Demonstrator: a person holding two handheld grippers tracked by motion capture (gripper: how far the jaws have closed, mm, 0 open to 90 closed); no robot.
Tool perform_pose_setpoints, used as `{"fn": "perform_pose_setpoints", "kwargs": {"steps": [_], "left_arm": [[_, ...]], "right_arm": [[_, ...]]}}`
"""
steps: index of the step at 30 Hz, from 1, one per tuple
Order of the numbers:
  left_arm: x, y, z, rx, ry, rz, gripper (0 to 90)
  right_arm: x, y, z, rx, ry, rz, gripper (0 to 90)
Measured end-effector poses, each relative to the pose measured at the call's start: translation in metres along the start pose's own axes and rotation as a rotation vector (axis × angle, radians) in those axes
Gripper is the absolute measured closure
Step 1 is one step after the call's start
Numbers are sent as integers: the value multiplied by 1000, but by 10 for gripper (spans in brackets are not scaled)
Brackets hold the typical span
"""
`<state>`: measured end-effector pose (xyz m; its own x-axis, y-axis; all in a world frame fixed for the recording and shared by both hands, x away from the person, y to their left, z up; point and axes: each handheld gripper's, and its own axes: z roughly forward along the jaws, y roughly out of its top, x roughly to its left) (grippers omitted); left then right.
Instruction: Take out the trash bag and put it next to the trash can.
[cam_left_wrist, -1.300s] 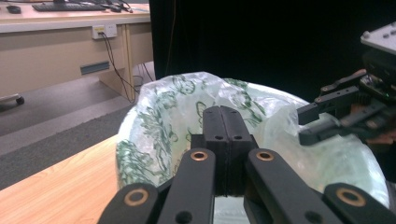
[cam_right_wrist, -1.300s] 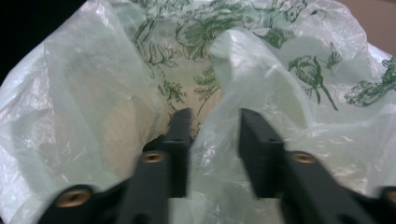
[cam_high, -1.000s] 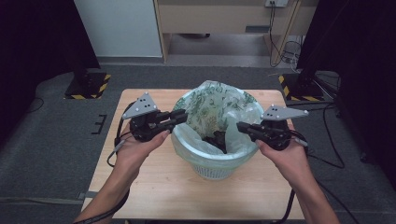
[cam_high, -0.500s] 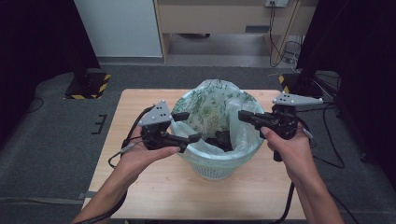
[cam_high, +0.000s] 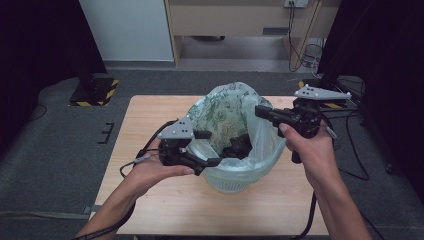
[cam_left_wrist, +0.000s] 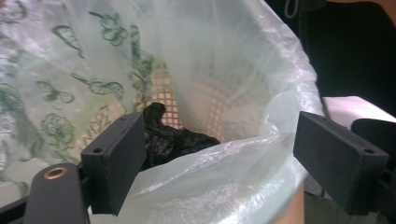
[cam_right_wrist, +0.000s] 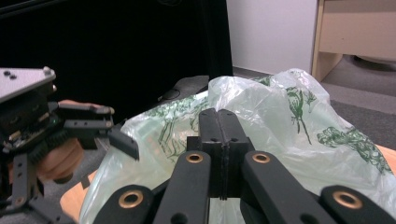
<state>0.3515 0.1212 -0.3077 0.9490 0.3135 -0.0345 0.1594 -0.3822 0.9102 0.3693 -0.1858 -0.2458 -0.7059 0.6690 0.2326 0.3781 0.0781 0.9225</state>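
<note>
The basket (cam_high: 235, 177) with its plastic bag (cam_high: 235, 107) sits at table (cam_high: 150, 115) centre, dark contents (cam_high: 239, 146) inside. The left gripper (cam_high: 209, 148), at the rim's 8 o'clock, has just been opening; its 2 jaws stand apart astride the bag's edge (cam_left_wrist: 224, 154) without pressing it. The right gripper (cam_high: 260, 110), near 2 o'clock, has its jaws together, nothing visibly clamped.

Risk: closing on film alone could tear the bag or pull it off the rim. No readable writing; the bag bears only green butterfly and flower prints.

Lab/studio: black curtains (cam_high: 40, 45), hazard-striped stand base (cam_high: 95, 91), cables (cam_high: 305, 50), grey carpet (cam_high: 60, 150).
</note>
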Motion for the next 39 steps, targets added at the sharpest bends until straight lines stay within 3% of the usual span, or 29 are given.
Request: {"fn": "perform_pose_setpoints", "kwargs": {"steps": [13,19,22,24,31,34,39], "left_arm": [[-8,-3,4,-19,-108,-20,200],[-13,-4,10,-9,-123,22,221],[-12,-3,11,-4,-115,41,320],[-11,-3,10,-11,-127,24,422],[-12,1,7,6,-158,30,851],[-13,5,6,2,-138,34,899],[-11,18,-4,-77,-83,28,899]], "right_arm": [[7,9,10,17,-22,-19,900],[6,9,15,18,-28,-14,900],[6,11,15,15,-28,-12,900],[7,12,15,12,-25,-10,900],[9,15,13,8,-22,-15,900],[10,14,13,16,-19,-21,900],[10,9,16,38,-6,-27,900]]}}
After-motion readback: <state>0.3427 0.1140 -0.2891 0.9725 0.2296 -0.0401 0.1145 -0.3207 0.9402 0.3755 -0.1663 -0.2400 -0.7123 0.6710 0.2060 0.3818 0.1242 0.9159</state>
